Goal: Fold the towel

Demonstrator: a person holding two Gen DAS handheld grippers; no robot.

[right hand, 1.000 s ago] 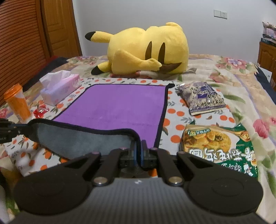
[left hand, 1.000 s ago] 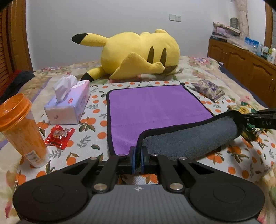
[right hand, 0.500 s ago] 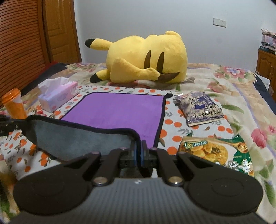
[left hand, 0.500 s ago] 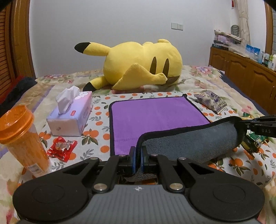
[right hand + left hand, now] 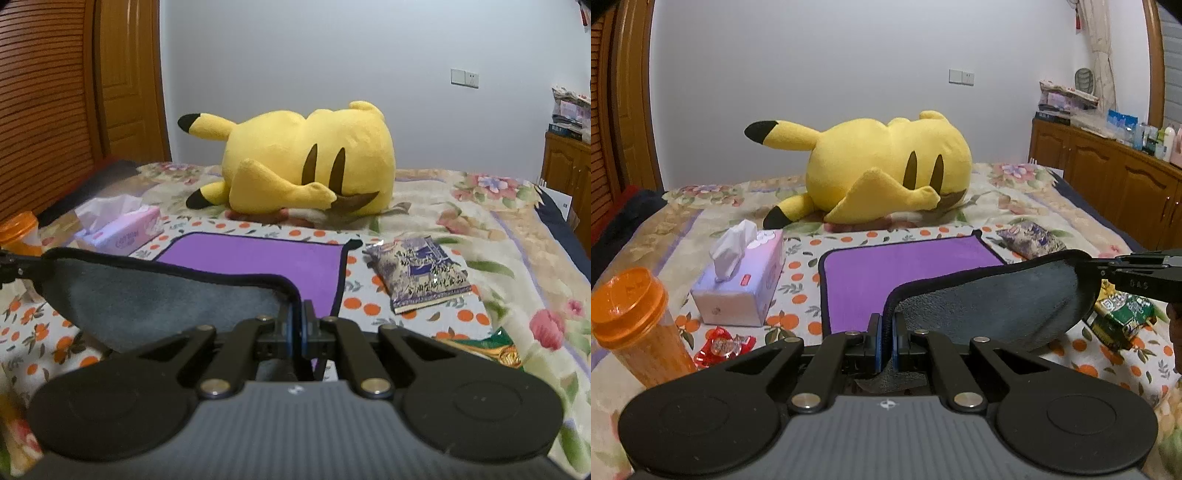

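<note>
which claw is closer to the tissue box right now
Left. The left claw grips the towel corner on the tissue box side; the right claw holds the opposite corner, near the snack bags.

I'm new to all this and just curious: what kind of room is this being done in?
Most likely a bedroom in a home. The towel lies on a bed with a floral bedspread, a big yellow plush toy rests behind it, and wooden cabinets line the wall.

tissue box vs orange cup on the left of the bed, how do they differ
The tissue box is a pale lilac rectangle lying flat with a white tissue poking up; the orange cup is a tall translucent cylinder standing upright under an orange lid. The cup sits nearer the camera. Both rest on the bedspread.
</note>
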